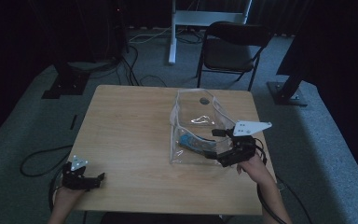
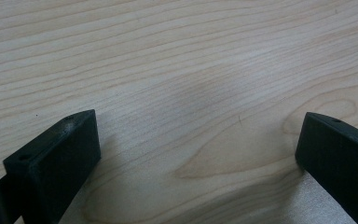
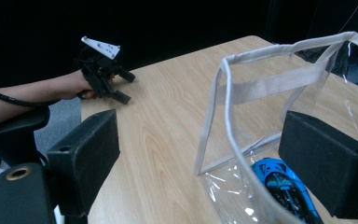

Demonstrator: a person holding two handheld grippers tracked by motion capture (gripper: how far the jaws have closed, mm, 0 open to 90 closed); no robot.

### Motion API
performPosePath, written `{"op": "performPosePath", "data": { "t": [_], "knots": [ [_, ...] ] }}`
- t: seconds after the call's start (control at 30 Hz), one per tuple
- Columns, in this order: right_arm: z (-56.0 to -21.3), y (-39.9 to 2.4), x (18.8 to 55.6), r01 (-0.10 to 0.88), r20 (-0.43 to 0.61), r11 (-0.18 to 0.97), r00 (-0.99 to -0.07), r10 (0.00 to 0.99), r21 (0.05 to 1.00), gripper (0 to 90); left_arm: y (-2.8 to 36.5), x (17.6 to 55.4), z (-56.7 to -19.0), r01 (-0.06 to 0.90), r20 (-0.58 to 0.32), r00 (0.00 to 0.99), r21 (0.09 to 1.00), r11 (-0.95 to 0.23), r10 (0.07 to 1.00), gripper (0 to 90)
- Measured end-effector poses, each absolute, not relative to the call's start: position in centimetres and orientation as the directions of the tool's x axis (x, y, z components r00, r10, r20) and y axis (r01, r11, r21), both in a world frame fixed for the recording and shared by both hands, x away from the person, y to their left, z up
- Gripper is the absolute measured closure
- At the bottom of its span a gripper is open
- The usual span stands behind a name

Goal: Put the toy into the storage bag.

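Clear plastic is the tricky part here: a see-through pouch (image 1: 193, 126) with a grey fabric rim stands open on the right half of the wooden table (image 1: 126, 135), with a blue and black object (image 1: 191, 142) lying inside at its near end. From the high view, the right gripper (image 1: 216, 142) is at the pouch's near right corner, reaching in over the rim, while the left gripper (image 1: 95, 179) rests near the front left corner, well apart from everything.

In the left gripper view, its jaws stand wide apart over bare wood grain, holding nothing.

In the right gripper view, the jaws are also wide apart, straddling the pouch wall (image 3: 223, 116), with the blue object (image 3: 279, 184) low between them.

What could go wrong: the pouch is floppy and nothing is pinning it, so a push from the right gripper could probably tip or slide it, or the jaws could pinch plastic instead of the object.

The room's dark, with grey carpet, loose cables and a folding chair (image 1: 233, 49) behind the table.
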State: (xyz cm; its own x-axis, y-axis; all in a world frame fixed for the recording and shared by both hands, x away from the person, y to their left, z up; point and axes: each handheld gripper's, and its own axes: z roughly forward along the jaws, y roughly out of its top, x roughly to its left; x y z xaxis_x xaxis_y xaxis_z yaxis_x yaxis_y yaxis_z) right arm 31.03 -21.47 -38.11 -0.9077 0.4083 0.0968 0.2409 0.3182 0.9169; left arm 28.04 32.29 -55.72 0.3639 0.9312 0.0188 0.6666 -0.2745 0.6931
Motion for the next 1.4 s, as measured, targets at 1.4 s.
{"op": "performPosePath", "data": {
  "t": [1.4],
  "knots": [
    [-46.4,-25.5,28.5,0.343,0.188,0.277,-0.866,0.464,0.898,11.7,32.3,28.0,-55.7,0.666,0.019,0.364,0.693,-0.274,0.931,0.3]
  ]
}}
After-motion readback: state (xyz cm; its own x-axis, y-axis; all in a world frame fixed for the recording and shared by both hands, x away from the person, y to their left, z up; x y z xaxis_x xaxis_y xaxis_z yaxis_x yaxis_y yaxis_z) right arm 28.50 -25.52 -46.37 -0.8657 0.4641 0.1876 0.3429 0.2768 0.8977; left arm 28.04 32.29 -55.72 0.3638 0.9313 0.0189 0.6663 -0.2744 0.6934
